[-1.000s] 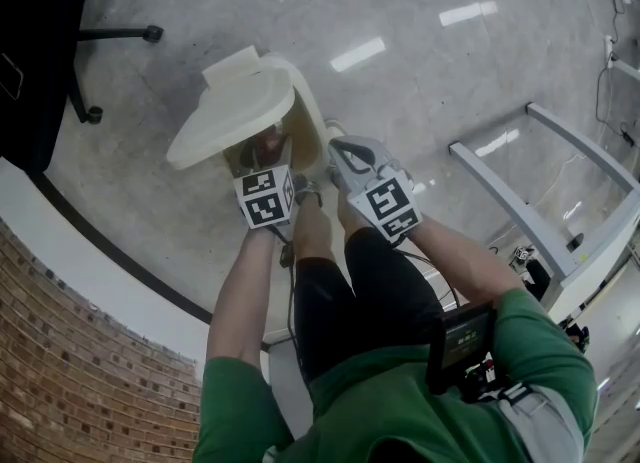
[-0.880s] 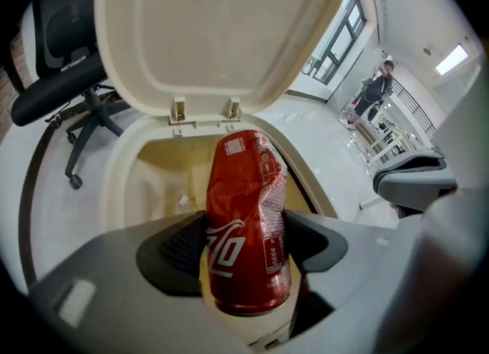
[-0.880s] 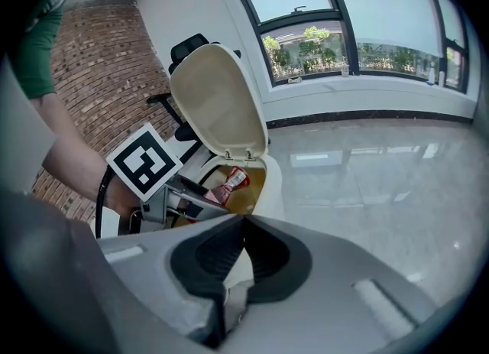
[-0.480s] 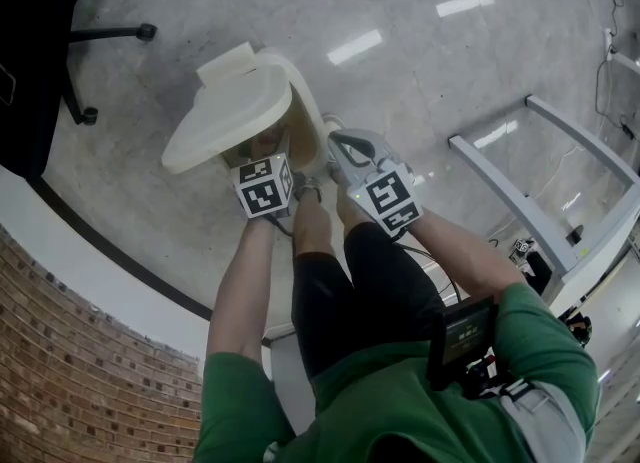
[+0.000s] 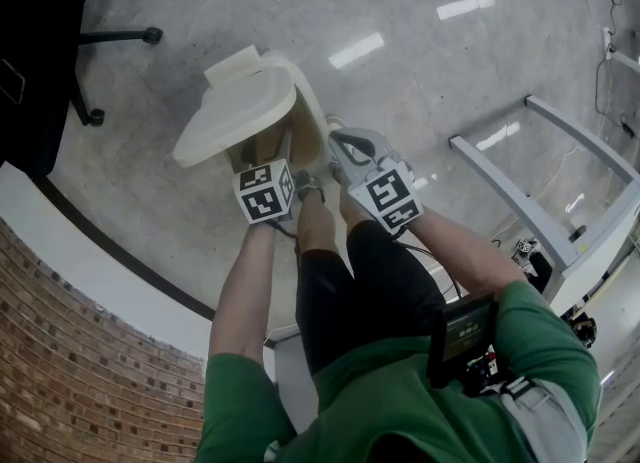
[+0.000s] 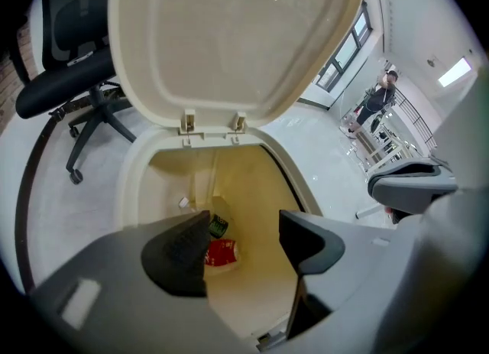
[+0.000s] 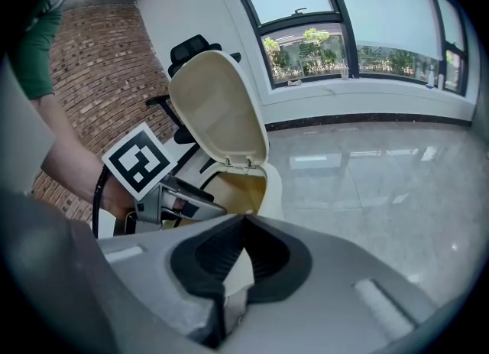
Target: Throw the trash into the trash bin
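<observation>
The cream trash bin [image 5: 312, 111] stands on the floor with its lid [image 5: 235, 116] swung up. My left gripper [image 5: 283, 151] hangs over the bin's mouth. In the left gripper view its jaws [image 6: 243, 230] are apart and closing, with nothing between them. Far below, on the bin's bottom, lie a red piece of trash [image 6: 222, 251] and a small dark can [image 6: 219, 226]. My right gripper [image 5: 340, 141] is beside the bin on its right. Its jaws [image 7: 243, 219] are shut with nothing in them. From that view I see the bin [image 7: 271, 188], its lid [image 7: 218, 108] and the left gripper [image 7: 172, 203].
A black office chair [image 5: 40, 41] stands left of the bin. A white metal frame [image 5: 540, 211] lies on the floor at right. A brick wall [image 5: 80, 371] runs along the lower left. The person's legs and shoe [image 5: 310, 189] are just behind the bin.
Both grippers have kept their places at the bin. The lid stays up. Only the head view has shifted slightly.
</observation>
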### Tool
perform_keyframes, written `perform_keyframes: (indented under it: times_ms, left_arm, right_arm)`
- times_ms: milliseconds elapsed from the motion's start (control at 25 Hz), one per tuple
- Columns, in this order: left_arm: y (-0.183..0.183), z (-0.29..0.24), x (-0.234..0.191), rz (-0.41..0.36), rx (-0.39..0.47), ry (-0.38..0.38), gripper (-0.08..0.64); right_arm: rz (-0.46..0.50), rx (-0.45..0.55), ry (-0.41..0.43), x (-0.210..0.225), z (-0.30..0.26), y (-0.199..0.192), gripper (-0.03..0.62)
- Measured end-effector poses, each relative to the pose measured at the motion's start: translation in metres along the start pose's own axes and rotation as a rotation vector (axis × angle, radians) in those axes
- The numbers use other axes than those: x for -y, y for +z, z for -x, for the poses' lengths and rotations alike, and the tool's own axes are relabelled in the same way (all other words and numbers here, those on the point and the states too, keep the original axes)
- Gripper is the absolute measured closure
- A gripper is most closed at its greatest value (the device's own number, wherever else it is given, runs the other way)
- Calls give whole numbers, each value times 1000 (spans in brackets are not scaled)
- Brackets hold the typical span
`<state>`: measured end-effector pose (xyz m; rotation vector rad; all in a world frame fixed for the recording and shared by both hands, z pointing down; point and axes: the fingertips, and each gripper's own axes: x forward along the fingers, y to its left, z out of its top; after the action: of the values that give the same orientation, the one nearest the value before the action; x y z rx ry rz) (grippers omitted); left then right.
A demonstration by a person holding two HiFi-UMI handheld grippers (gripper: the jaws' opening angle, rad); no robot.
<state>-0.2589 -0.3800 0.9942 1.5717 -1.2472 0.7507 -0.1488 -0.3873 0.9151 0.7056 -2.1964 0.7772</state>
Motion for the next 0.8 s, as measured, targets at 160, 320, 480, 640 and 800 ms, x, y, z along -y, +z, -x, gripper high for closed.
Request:
perform_keyframes:
  times_ms: [160, 320, 480, 640, 800]
  left_arm:
    - [15, 26, 6, -26, 56, 5, 321]
    - [30, 59, 14, -60, 118, 21, 396]
    - [46, 95, 18, -95, 185, 50, 478]
    - [59, 129, 21, -113, 231, 79, 555]
    - [76, 165, 27, -119, 280, 79, 555]
  right_arm:
    - [13, 18, -2, -6, 9, 18, 589]
    - [25, 41, -1, -17, 24, 37, 589]
    - [45, 63, 1, -30, 41, 56, 589]
    - [57, 82, 0, -41, 59, 73, 589]
    - [69, 99, 0, -54, 79, 91, 589]
